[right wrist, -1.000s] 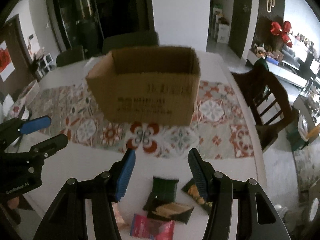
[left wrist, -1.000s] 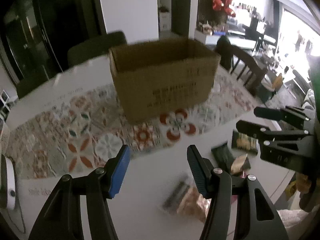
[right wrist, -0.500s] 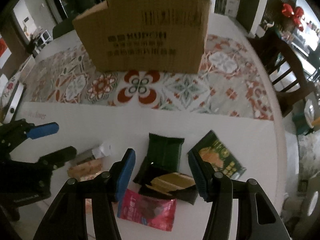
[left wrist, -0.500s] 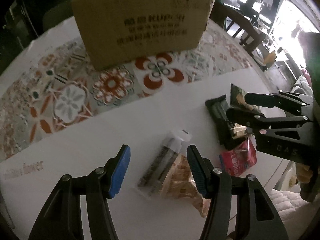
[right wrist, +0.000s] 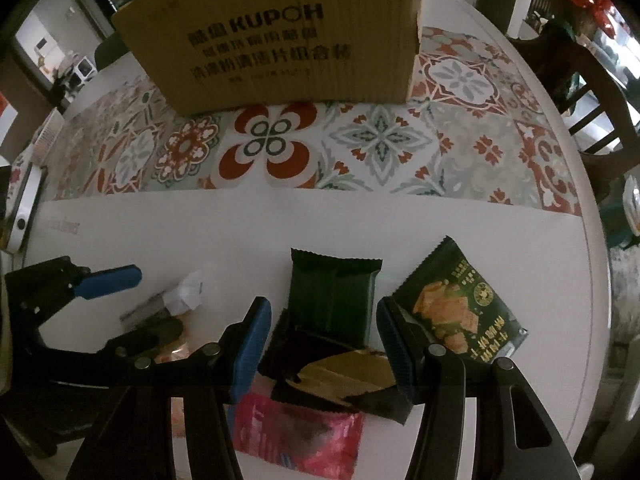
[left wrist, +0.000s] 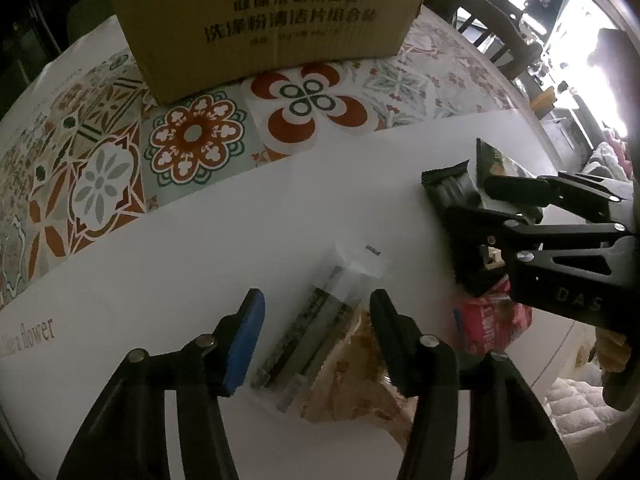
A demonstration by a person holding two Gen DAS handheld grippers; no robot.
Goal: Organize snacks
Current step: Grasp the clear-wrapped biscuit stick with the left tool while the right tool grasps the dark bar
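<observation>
Both tongs lowered closer to the counter [left wrist: 168,264] since earlier, left tongs [left wrist: 316,334] gaping, empty, astride clear seaweed packet [left wrist: 320,320] at lower centre, right tongs [right wrist: 322,340] gaping, empty, over dark green wrapper [right wrist: 330,296], cardboard box [right wrist: 280,40] at top.

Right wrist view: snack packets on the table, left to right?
Clear packet with a white end → plain dark green packet → green packet with a cracker picture. The black-and-gold and pink packets lie under the open right gripper, overlapping, so I left them out.
</observation>
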